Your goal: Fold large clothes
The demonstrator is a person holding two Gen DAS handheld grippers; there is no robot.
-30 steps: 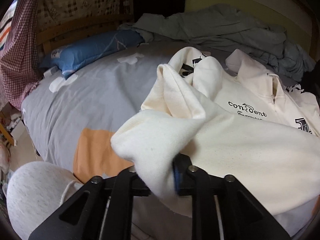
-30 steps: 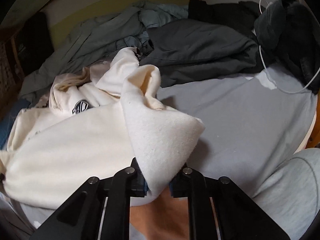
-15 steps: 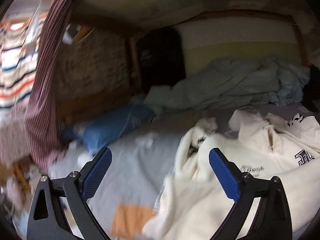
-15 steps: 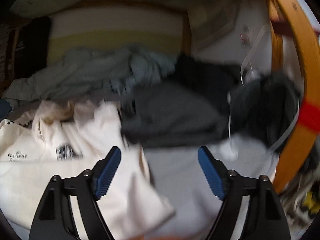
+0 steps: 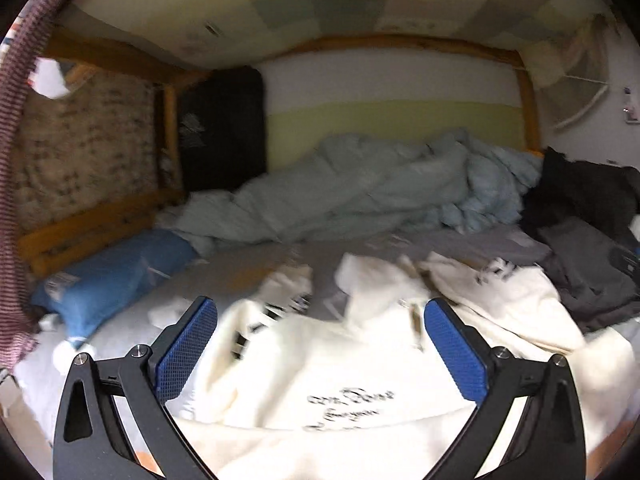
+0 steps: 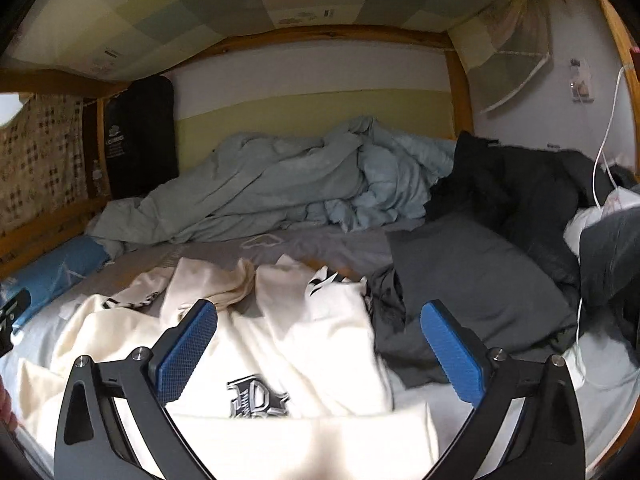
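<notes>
I see my left gripper (image 5: 320, 348) and right gripper (image 6: 318, 350) spread wide, holding nothing, above the cream sweatshirt (image 6: 312, 344) on the bed (image 6: 320, 244).

Both grippers' jaws released the cream hoodie (image 5: 360, 376) and lifted.

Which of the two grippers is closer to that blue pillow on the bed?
Left. The left gripper hangs open above the cream hoodie, with the blue pillow just off to its left. The right gripper is farther; there the pillow sits at the far left edge.
</notes>
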